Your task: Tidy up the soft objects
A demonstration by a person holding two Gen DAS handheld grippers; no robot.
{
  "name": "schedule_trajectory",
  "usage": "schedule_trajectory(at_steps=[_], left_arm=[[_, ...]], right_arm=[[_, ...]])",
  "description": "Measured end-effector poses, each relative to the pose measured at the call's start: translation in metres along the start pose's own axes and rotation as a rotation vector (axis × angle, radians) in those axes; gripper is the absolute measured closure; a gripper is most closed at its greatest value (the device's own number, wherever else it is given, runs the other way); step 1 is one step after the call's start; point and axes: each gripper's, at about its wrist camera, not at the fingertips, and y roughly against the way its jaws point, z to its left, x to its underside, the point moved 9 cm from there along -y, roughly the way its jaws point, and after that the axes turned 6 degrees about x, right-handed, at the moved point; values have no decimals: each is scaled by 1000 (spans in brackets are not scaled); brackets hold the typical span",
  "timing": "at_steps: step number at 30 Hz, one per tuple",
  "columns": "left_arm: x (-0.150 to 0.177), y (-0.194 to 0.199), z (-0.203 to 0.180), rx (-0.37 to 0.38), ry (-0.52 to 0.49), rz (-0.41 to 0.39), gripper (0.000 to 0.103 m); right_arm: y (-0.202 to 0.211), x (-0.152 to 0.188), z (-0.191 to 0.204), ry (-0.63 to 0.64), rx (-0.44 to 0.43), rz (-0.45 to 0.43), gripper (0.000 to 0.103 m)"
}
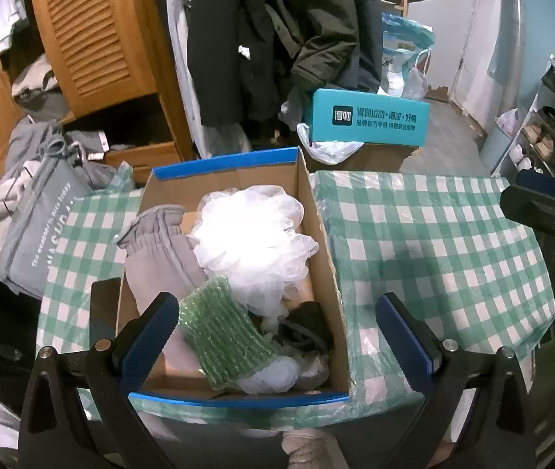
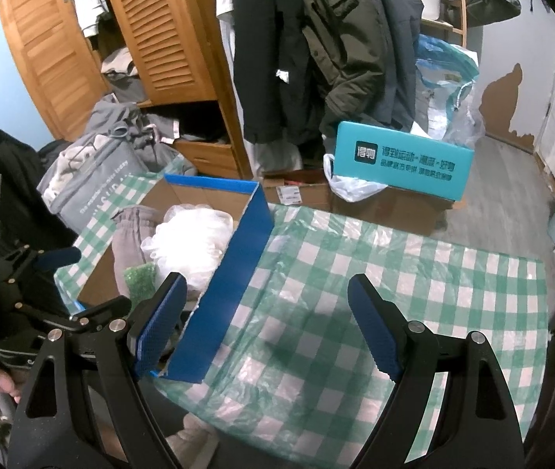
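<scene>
A cardboard box [image 1: 322, 230] is seen on a green checked cloth [image 1: 433, 242], and the soft things are already packed in it: a white mesh puff [image 1: 254, 242] at the middle, grey cloth [image 1: 160, 250] at its 9 o'clock, a green foam sleeve [image 1: 222, 332] at its 6 o'clock, and a dark item [image 1: 304, 328] at its 5 o'clock. The left gripper [image 1: 273, 332] is held spread above the near end of the box, with the sleeve between the jaws but not pinched. The right gripper [image 2: 265, 324] is likewise released and empty, astride the blue box wall [image 2: 234, 281] from the cloth side at the box's 3 o'clock.

No loose soft item is seen on the cloth, so the task is judged nearly complete. The box could be nudged or tipped if the right gripper's left finger caught the wall. The sleeve, which sits high, could be dragged out if the left gripper snagged it. The plastic film over the cloth looks slippery, so the box might slide.
</scene>
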Motion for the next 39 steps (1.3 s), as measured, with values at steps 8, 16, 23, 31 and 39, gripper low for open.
schedule_trajectory(at_steps=[8,16,23,31,39], left_arm=[[2,0,0,0,1,2,1],[3,-1,3,0,-9,3,1],[4,-1,5,-1,-9,4,1],[5,-1,3,-11,-21,8,1],[4,-1,-3,-7,-34,10,1]], right_arm=[[0,0,1,0,1,0,19],[-1,1,3,-3,1,5,19],[-1,1,2,-4,1,5,19],[-1,1,2,-4,0,5,19],[-1,0,2,-5,1,6,19]])
